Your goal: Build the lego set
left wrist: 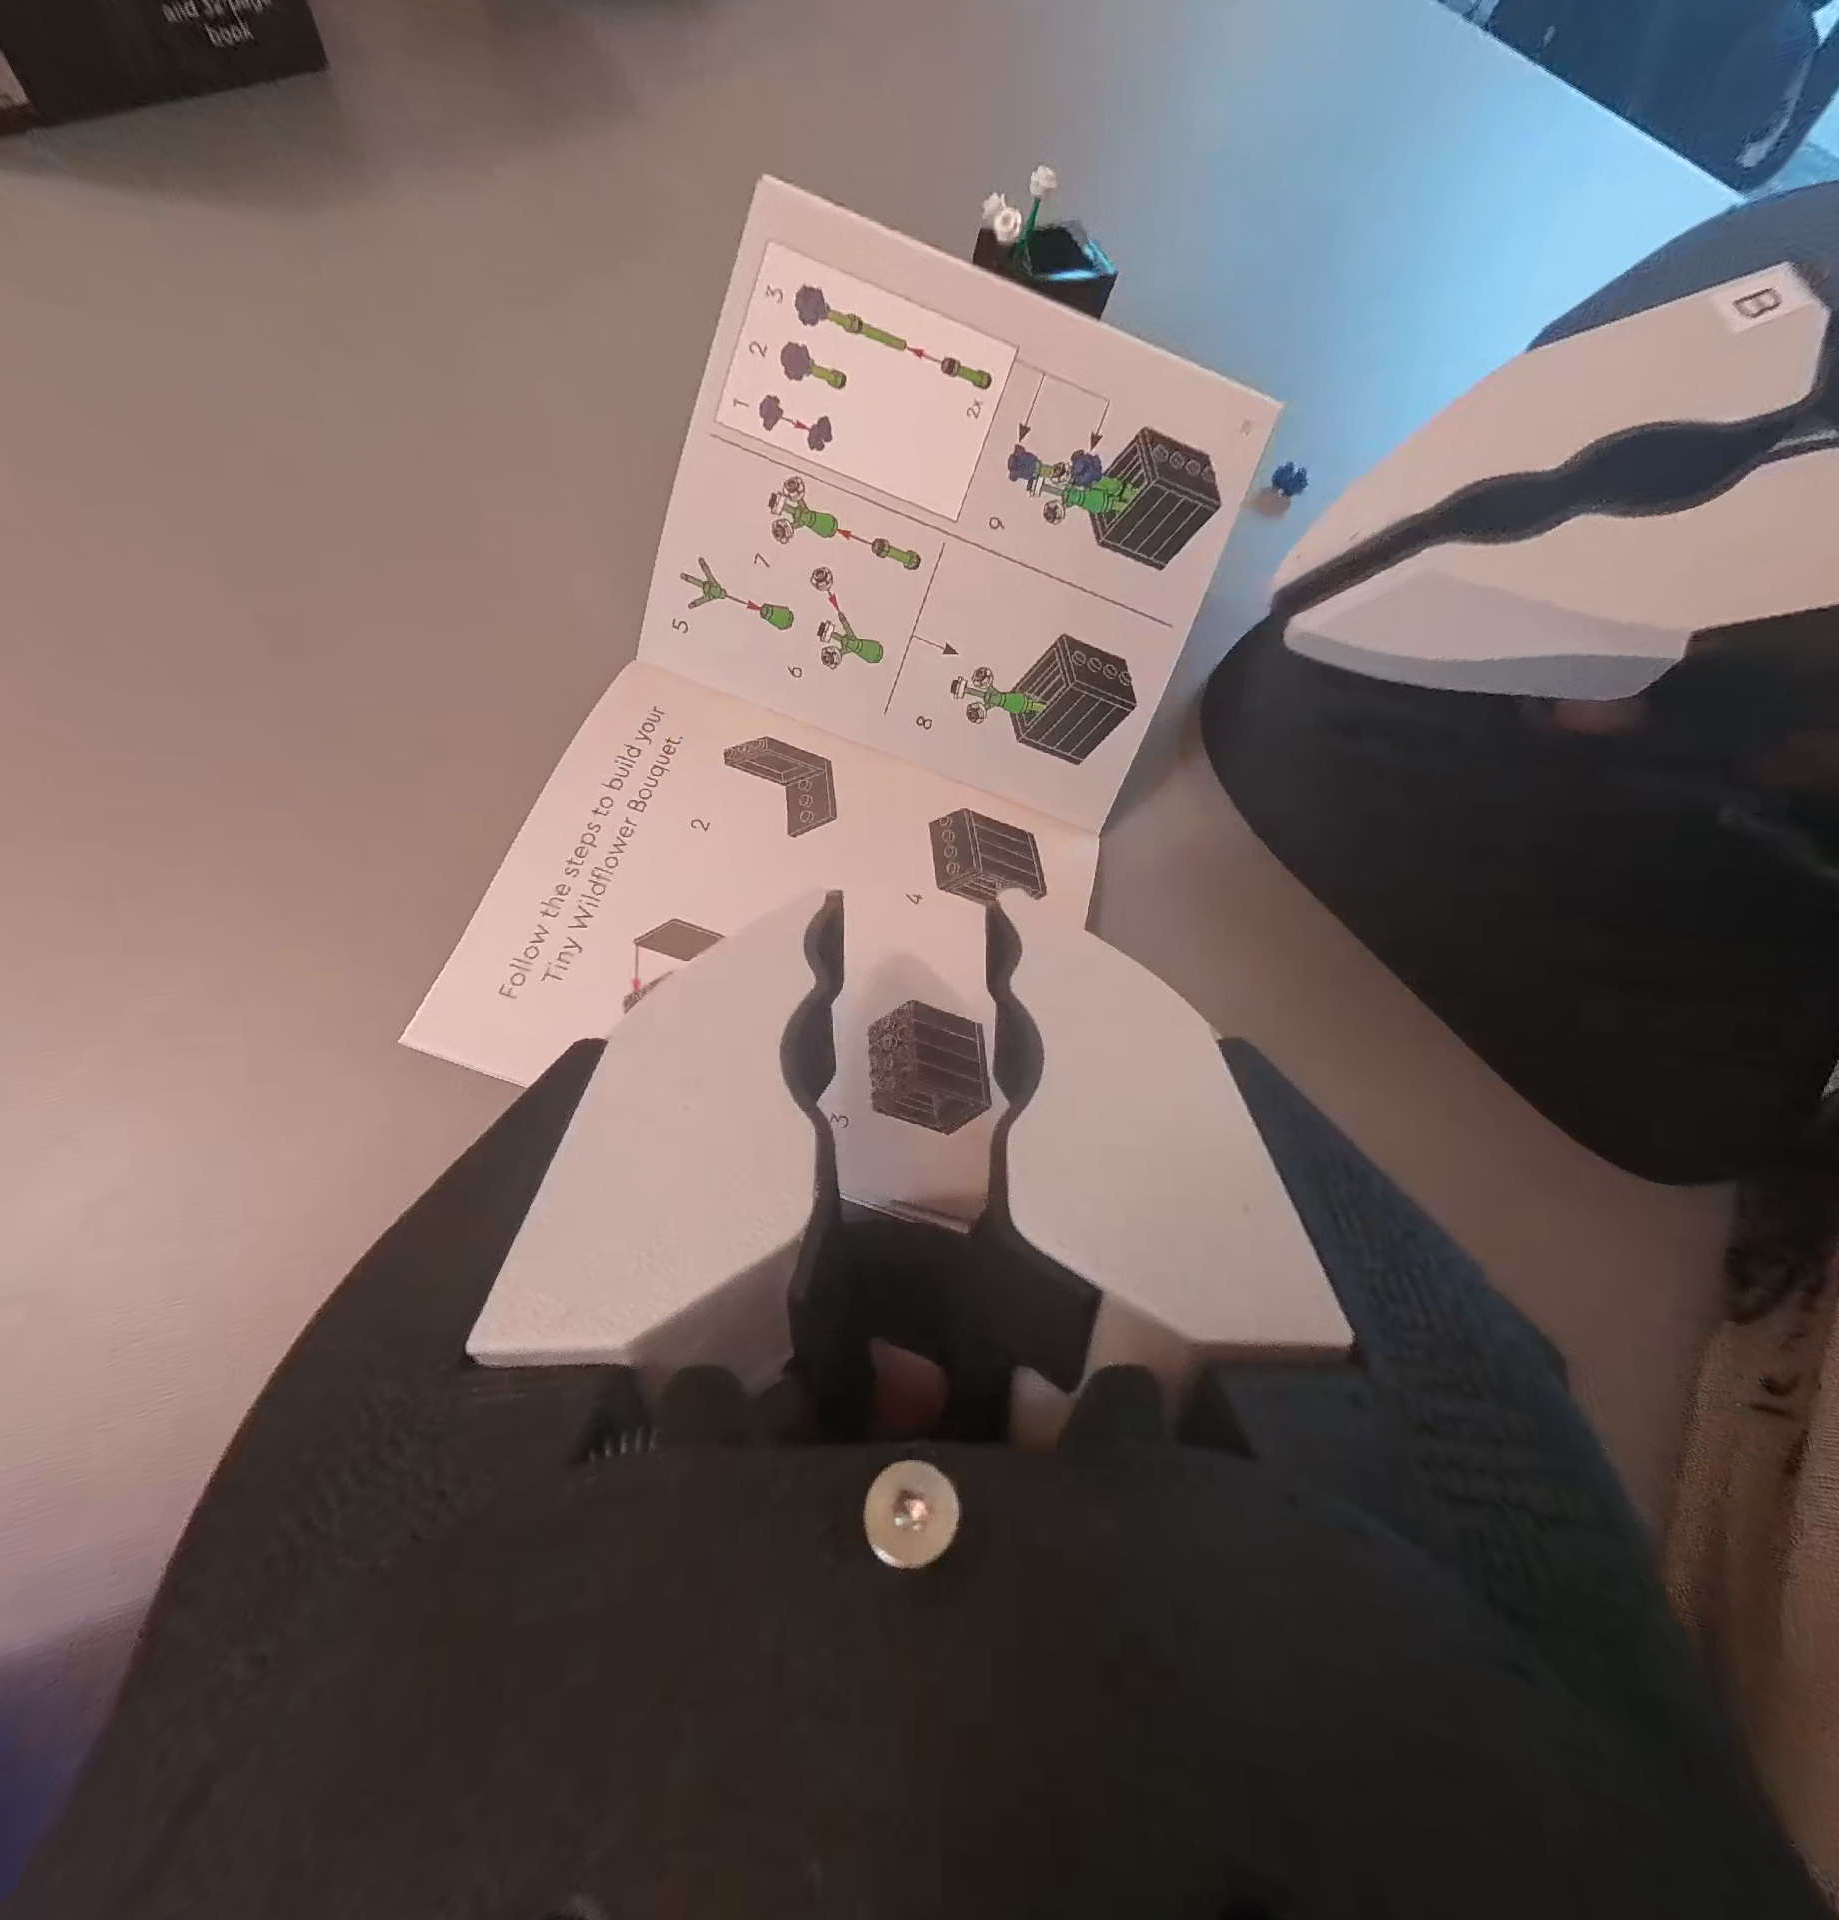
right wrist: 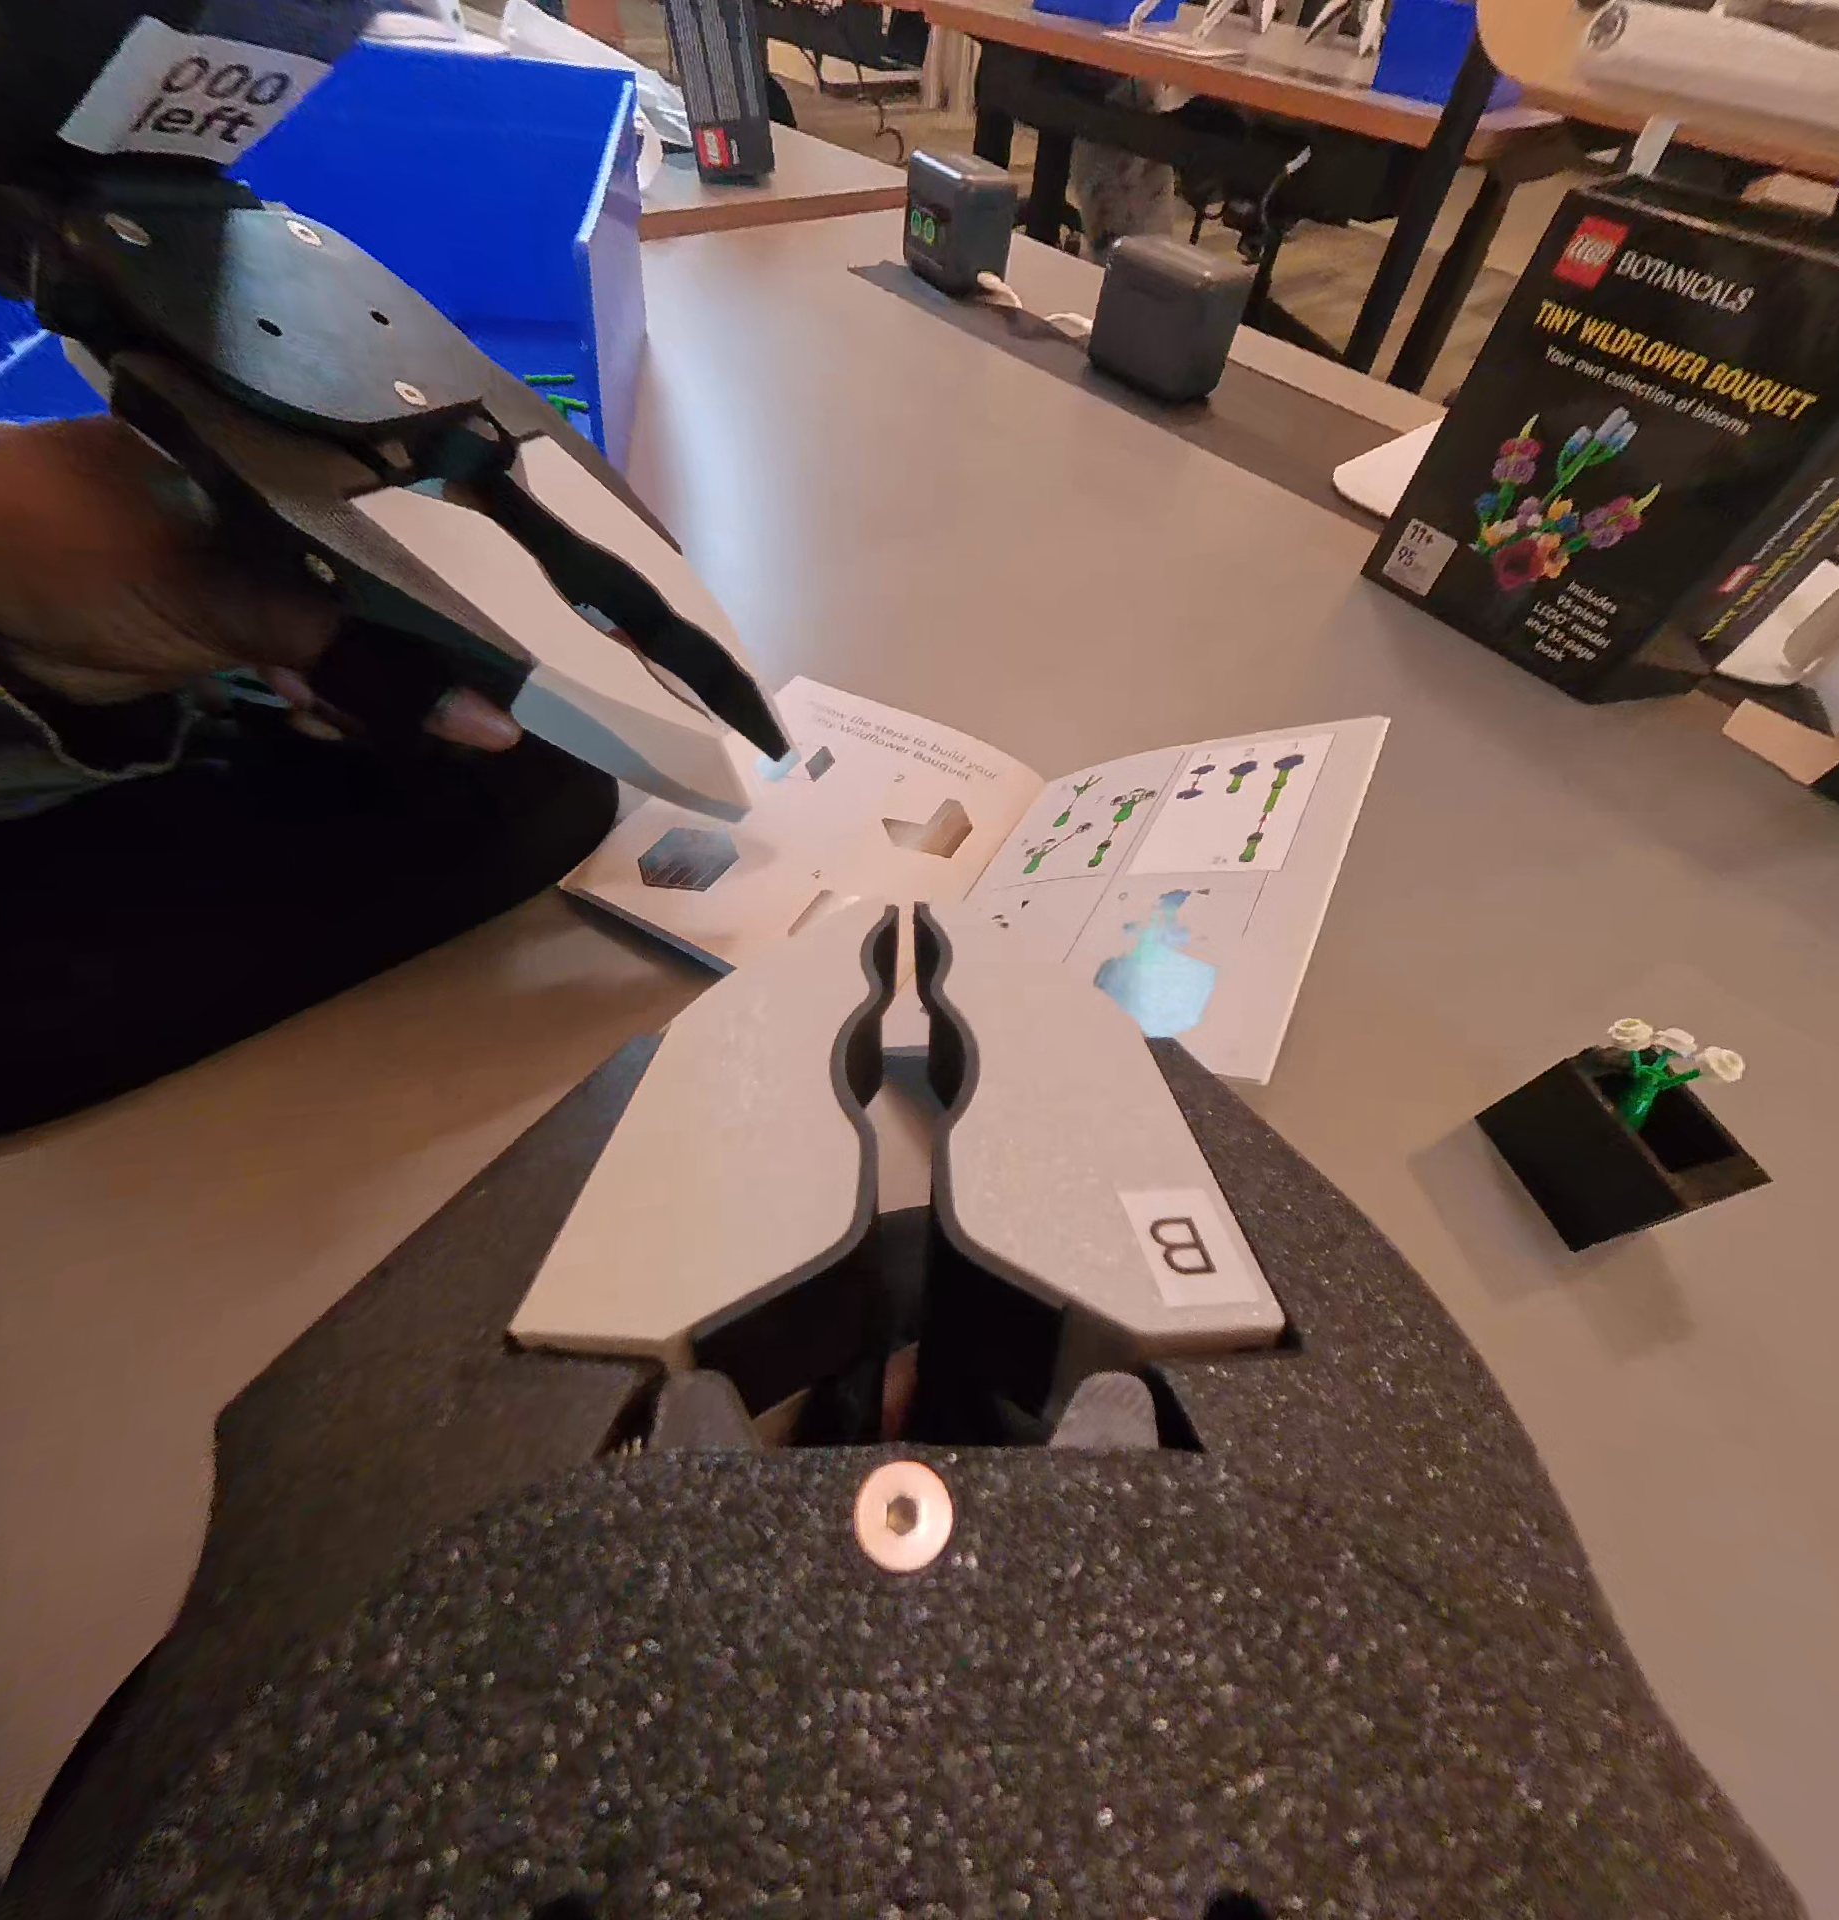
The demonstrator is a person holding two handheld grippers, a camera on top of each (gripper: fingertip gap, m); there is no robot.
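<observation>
An open instruction booklet (left wrist: 894,623) lies on the grey table and also shows in the right wrist view (right wrist: 998,831). A small black lego box with white flowers on a green stem (right wrist: 1621,1153) stands right of the booklet; in the left wrist view it is behind the booklet (left wrist: 1045,249). A tiny blue flower piece (left wrist: 1289,480) lies beside the booklet's edge. My left gripper (left wrist: 915,909) is open and empty, over the booklet's near page. My right gripper (right wrist: 907,914) is shut with nothing seen between the tips, at the booklet's near edge.
The black lego set box (right wrist: 1621,436) stands at the back right. A blue bin (right wrist: 479,208) is at the back left, with grey devices (right wrist: 1164,312) on a dark strip behind. A person's hand (right wrist: 115,582) holds the left gripper.
</observation>
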